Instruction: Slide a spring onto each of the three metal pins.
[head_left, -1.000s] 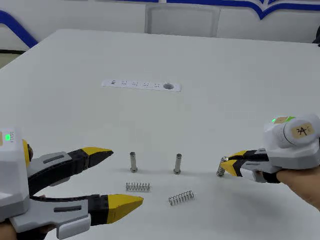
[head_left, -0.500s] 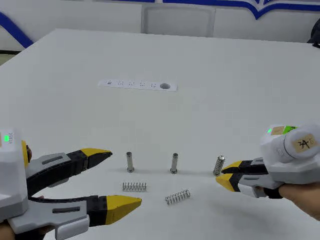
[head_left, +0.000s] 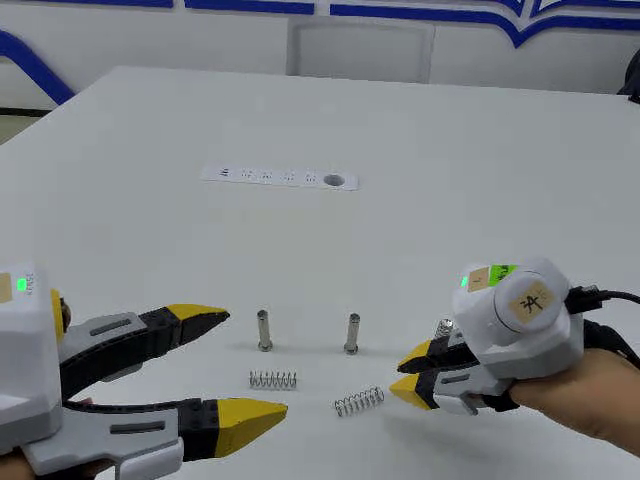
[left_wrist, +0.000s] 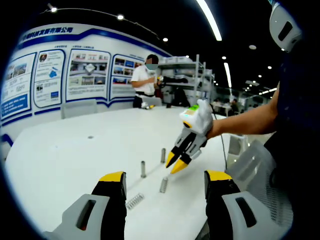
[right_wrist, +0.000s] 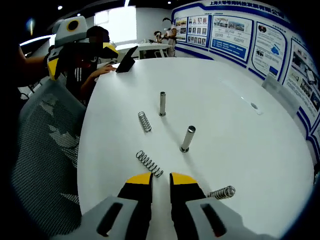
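Withdrawn from the sprung pin (head_left: 443, 327), the right tool (head_left: 397, 375) is held, seemingly slightly parted, at three o'clock of a loose spring (head_left: 359, 401); the left tool (head_left: 256, 362) is held wide open.

two bare pins (head_left: 265, 330) stand upright by two loose springs (head_left: 272, 380); third pin (head_left: 443, 327) carries one.

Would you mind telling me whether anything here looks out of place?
Nothing clearly. The spring-covered pin beside the right claw looks slanted, though the fisheye lens may cause that. Two bare pins stand upright, two springs lie loose.
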